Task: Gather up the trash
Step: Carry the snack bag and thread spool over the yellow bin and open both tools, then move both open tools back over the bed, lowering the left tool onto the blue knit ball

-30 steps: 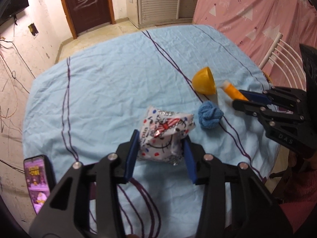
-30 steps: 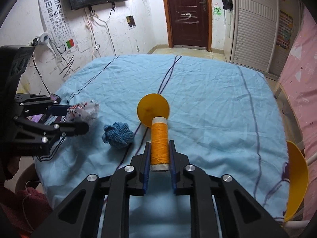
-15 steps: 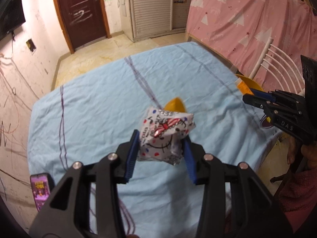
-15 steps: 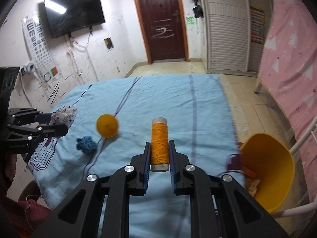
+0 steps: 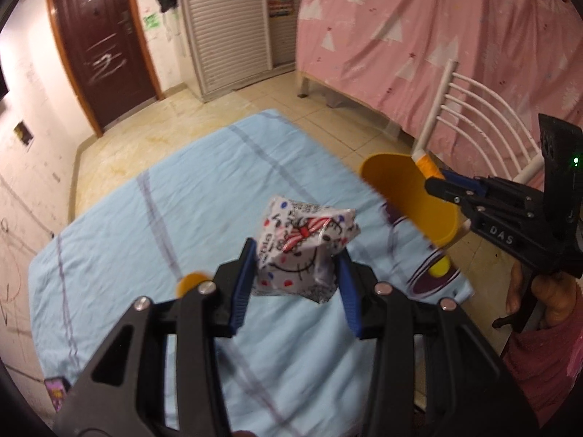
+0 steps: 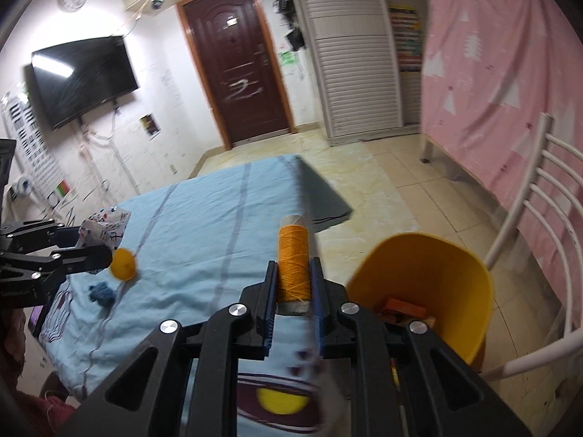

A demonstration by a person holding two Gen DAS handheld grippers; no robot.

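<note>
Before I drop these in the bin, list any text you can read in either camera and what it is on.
"DAS": on the right gripper body.
Snack packet in the left gripper: print too distorted to read.
Wall eye chart: blurred.
Phone screen: unreadable.
Spool of orange thread: no text.

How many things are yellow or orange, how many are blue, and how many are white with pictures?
Yellow or orange: 3 (thread spool, bin, small cup)
Blue: 1 (knitted ball)
White with pictures: 1 (snack packet)
Total: 5
</note>
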